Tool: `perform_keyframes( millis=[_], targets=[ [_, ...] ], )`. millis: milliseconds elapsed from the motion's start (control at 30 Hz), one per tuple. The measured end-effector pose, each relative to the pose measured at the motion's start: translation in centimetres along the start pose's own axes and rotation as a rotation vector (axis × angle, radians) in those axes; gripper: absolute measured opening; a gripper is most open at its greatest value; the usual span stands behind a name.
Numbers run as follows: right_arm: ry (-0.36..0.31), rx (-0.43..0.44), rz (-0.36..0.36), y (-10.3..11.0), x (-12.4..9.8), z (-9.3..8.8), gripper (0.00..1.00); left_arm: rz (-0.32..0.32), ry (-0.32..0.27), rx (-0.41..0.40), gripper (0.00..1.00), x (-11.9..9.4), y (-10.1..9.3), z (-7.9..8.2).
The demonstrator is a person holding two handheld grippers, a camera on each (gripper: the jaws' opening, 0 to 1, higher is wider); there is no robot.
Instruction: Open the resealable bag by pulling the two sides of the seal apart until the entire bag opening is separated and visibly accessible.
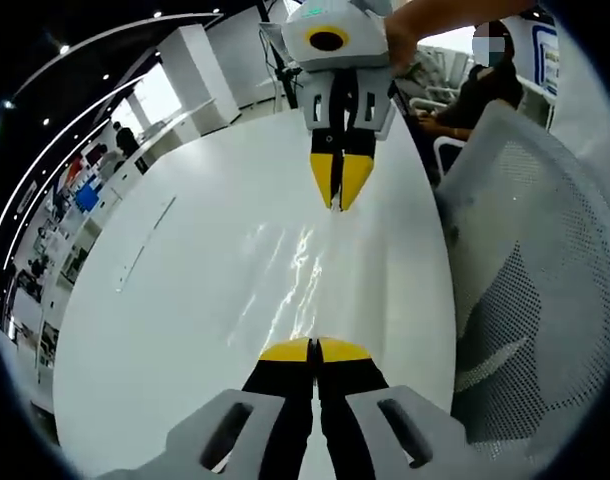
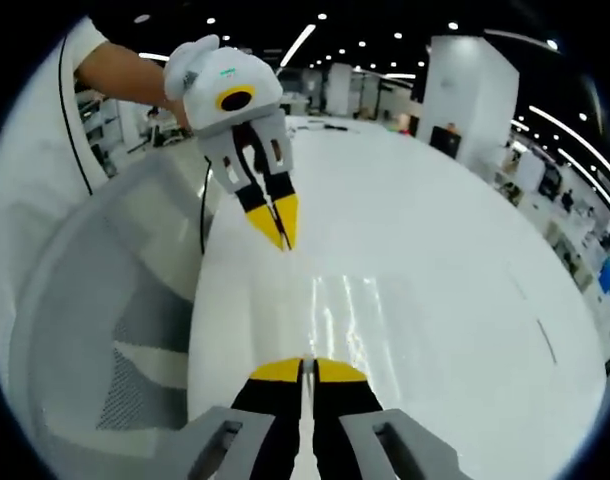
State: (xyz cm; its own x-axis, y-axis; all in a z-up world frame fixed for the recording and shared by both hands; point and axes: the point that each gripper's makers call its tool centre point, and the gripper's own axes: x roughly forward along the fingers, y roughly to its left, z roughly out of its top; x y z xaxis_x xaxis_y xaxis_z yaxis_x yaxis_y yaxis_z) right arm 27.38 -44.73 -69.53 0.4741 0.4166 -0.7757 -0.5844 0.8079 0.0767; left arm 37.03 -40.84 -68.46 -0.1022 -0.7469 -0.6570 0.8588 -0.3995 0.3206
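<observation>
the clear, glossy resealable bag [image 1: 295, 270] hangs stretched between the clenched left gripper [image 1: 314, 350] and right gripper [image 1: 341, 195].

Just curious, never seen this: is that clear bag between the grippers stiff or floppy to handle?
The clear bag is probably thin and floppy: it shows as wavy glints over the white table. It looks empty, so likely very light. Its glossy film may slip from the left gripper or right gripper.
</observation>
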Motion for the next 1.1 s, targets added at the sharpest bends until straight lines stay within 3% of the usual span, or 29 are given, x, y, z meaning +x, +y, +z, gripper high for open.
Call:
perform_keyframes(
  millis=[367,567,600,700,833,1100],
  targets=[
    [0.004,-0.058,0.025,1.0,0.1,0.7,0.0,-0.097,0.009,0.115,0.0,0.3,-1.8,0.4],
    [-0.021,-0.042,-0.035,-0.2,-0.1,1.4,0.0,-0.104,0.024,0.226,0.0,0.3,-1.8,0.3],
    [-0.028,-0.038,-0.041,-0.3,-0.1,1.5,0.0,-0.124,0.035,0.179,0.0,0.4,-2.1,0.1],
    [-0.11,-0.02,-0.049,-0.3,-0.1,3.0,0.01,-0.12,0.026,0.194,0.0,0.4,-2.0,0.3],
    [-0.21,-0.057,-0.069,-0.4,1.8,6.7,0.07,-0.132,0.009,0.194,0.0,0.7,-2.0,1.2],
    [-0.222,-0.072,-0.055,-0.5,3.7,7.8,0.14,-0.153,-0.01,0.138,0.0,0.9,-1.9,2.0]
  ],
)
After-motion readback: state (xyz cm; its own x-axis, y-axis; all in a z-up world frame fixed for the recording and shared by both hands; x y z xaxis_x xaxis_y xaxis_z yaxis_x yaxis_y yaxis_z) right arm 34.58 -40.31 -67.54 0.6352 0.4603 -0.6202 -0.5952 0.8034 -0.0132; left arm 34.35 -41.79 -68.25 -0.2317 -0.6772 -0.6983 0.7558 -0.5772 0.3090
